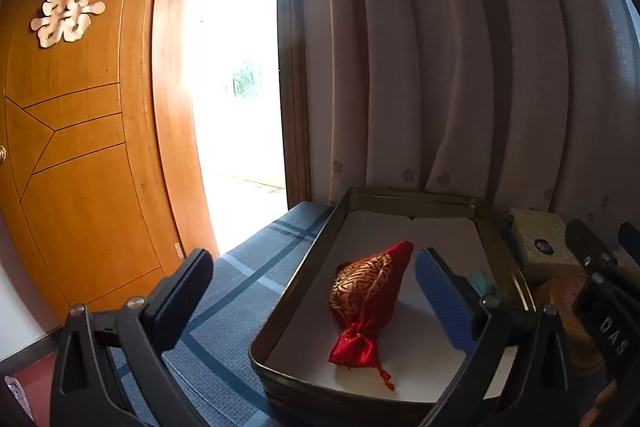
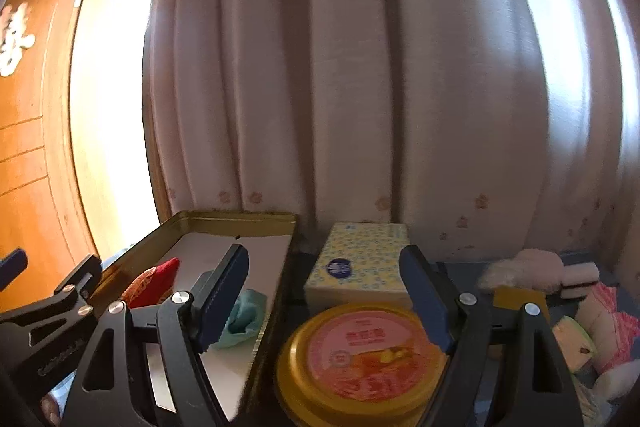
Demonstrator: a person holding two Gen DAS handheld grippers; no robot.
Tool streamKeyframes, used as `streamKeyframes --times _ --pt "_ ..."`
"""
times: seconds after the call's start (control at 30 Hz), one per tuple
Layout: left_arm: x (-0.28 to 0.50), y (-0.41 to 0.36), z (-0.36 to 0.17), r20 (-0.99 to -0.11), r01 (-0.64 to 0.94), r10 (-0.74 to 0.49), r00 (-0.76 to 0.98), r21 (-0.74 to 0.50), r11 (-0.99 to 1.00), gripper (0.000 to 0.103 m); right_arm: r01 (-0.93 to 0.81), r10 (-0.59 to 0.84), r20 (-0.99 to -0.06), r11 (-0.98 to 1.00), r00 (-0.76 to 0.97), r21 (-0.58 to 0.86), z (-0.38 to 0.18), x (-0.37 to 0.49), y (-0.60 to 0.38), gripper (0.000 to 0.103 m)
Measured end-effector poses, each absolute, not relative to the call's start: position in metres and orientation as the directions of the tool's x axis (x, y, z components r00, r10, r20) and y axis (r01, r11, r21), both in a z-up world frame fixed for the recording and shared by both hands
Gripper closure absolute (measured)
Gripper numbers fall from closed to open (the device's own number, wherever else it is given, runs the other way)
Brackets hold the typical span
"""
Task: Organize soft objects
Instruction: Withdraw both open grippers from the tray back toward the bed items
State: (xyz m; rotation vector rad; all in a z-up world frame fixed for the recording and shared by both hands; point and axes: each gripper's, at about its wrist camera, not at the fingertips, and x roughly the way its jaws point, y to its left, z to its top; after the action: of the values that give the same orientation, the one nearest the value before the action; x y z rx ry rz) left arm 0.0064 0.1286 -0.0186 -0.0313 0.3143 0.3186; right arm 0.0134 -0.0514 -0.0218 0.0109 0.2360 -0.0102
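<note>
A red and gold drawstring pouch (image 1: 366,301) lies in a shallow metal tin tray (image 1: 320,239) lined with white paper. A teal soft cloth (image 1: 482,281) lies in the tray too, by its right wall. My left gripper (image 1: 316,287) is open and empty, held above the tray's near left part, with the pouch between its fingers in view. My right gripper (image 2: 326,293) is open and empty above a round yellow-lidded tub (image 2: 362,355). The pouch (image 2: 154,281), the teal cloth (image 2: 244,317) and the tray (image 2: 240,217) show in the right wrist view. Plush toys (image 2: 600,315) lie at the right.
A yellow patterned tissue pack (image 2: 358,265) stands behind the tub, right of the tray. A blue plaid cloth (image 1: 240,291) covers the surface. A pale curtain (image 2: 360,87) hangs close behind. A wooden door (image 1: 80,147) and a bright doorway are at the left.
</note>
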Motion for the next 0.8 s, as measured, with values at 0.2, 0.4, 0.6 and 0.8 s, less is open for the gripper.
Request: streamKeyframes --times 0.2,0.4,0.6,0.8 --pt "0.003 0.122 -0.018 -0.311 -0.300 0.290 0.905 0.016 0.954 0.001 0.033 -0.033 -0.243 0.999 0.970 -0.003 -0.023 0.009 -0.067 0.023" --pt "-0.001 0.106 -0.018 -0.304 -0.271 0.266 0.915 0.025 0.962 0.001 0.078 -0.076 -0.230 0.997 0.970 0.000 -0.023 -0.003 -0.090 0.023" --pt "-0.008 0.085 -0.017 -0.302 -0.223 0.223 0.927 0.035 0.974 0.001 0.111 -0.105 -0.231 0.994 0.967 0.017 -0.023 -0.009 -0.110 0.023" --pt "-0.014 0.064 -0.017 -0.300 -0.182 0.192 0.934 0.061 0.981 0.001 0.136 -0.128 -0.229 0.991 0.965 0.019 -0.023 -0.017 -0.126 0.023"
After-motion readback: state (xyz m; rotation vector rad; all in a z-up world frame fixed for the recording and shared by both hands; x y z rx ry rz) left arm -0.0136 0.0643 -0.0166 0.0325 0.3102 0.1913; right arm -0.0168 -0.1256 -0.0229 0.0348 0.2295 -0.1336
